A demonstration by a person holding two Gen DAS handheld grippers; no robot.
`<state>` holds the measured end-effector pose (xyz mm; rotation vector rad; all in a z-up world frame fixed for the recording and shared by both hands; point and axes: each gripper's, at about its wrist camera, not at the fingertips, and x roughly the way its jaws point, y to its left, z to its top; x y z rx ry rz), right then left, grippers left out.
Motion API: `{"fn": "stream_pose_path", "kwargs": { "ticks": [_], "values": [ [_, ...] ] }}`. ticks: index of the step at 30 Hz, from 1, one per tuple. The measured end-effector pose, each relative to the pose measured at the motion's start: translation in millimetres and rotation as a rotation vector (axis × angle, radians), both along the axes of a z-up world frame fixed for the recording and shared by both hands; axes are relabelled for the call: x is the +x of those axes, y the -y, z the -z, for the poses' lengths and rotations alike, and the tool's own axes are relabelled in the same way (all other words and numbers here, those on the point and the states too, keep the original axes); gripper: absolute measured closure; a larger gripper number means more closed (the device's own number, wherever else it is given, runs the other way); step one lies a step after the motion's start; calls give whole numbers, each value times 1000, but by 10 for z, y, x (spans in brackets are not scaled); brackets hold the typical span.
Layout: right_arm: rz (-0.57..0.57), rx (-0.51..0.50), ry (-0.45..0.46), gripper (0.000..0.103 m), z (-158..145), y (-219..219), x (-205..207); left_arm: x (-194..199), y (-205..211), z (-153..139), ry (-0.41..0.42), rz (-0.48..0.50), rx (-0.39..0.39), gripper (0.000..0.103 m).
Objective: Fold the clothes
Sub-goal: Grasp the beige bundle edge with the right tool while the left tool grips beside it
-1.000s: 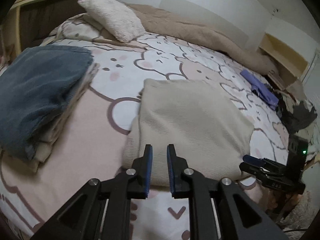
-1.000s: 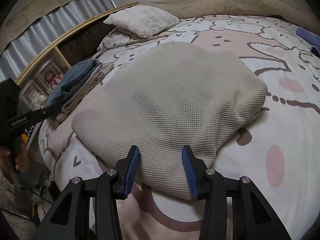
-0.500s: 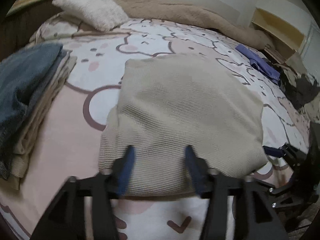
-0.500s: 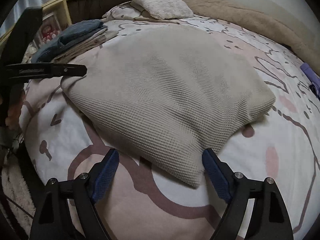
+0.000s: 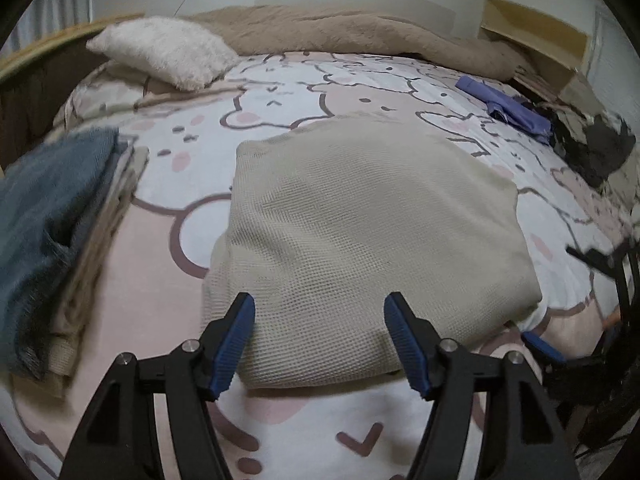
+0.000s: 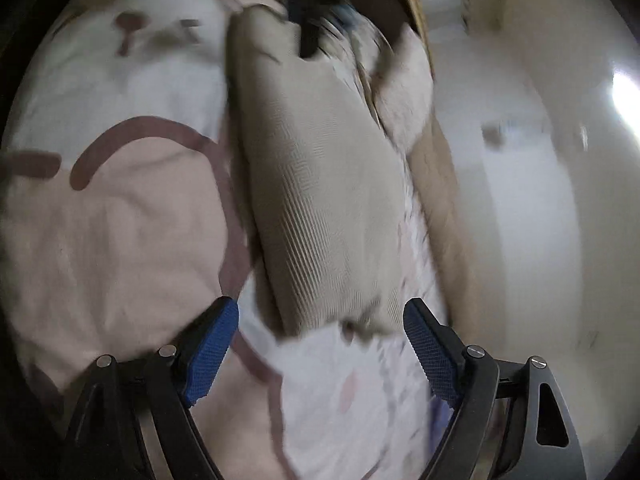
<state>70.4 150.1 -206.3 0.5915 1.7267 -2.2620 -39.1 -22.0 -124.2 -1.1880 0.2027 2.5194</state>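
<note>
A folded beige waffle-knit garment (image 5: 360,232) lies on the bear-print bedsheet (image 5: 280,96). My left gripper (image 5: 320,342) is open and empty, its blue pads on either side of the garment's near edge. My right gripper (image 6: 320,354) is open and empty, rolled sideways at the garment's (image 6: 320,208) right end; that view is blurred. In the left wrist view the right gripper (image 5: 552,350) shows at the garment's right corner. The left gripper (image 6: 308,12) shows blurred at the garment's far end in the right wrist view.
A stack of folded clothes with a blue item on top (image 5: 52,216) lies at the left. A fluffy white pillow (image 5: 164,56) and a tan blanket (image 5: 360,32) lie at the far side. A purple garment (image 5: 504,108) and dark clothes (image 5: 596,148) lie at the right.
Both grippers have opened wide. The left gripper moved in to the garment's near edge. The right gripper rolled sideways and swung to the garment's right end.
</note>
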Motion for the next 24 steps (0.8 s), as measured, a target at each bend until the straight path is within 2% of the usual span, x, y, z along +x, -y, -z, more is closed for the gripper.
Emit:
{"fn": "stream_pose_path", "kwargs": {
  "ticks": [2, 4, 5, 6, 7, 8, 9, 11, 14, 16, 17, 20, 24],
  "values": [
    [-49, 71, -31, 18, 76, 50, -30, 63, -16, -52, -43, 29, -47, 36],
    [-78, 110, -75, 26, 132, 85, -132, 150, -37, -94, -102, 69, -113, 35],
    [-93, 128, -97, 33, 173, 102, -171, 194, -46, -104, -134, 89, -147, 34],
    [-107, 146, -119, 45, 215, 119, -210, 257, -66, -105, -177, 115, -194, 29],
    [-109, 134, -111, 52, 181, 116, -242, 315, -85, -98, -216, 140, -237, 28],
    [-106, 112, -94, 66, 123, 107, -272, 371, -102, -85, -251, 166, -275, 28],
    [-103, 90, -76, 74, 64, 98, -301, 446, -125, -66, -293, 200, -320, 28],
    [-98, 46, -42, 76, -52, 80, -360, 589, -170, -18, -365, 272, -398, 28],
    [-89, -20, 10, 79, -227, 53, -448, 835, -288, 138, -487, 420, -559, 27],
    [-84, -64, 45, 79, -344, 35, -507, 935, -377, 279, -543, 511, -662, 20],
    [-81, -86, 62, 80, -402, 26, -537, 952, -419, 353, -563, 547, -708, 20],
    [-72, -152, 115, 80, -577, -2, -625, 923, -511, 521, -601, 611, -809, 20],
    [-49, -237, 176, 80, -779, 6, -780, 695, -582, 656, -624, 630, -896, 20]
  ]
}}
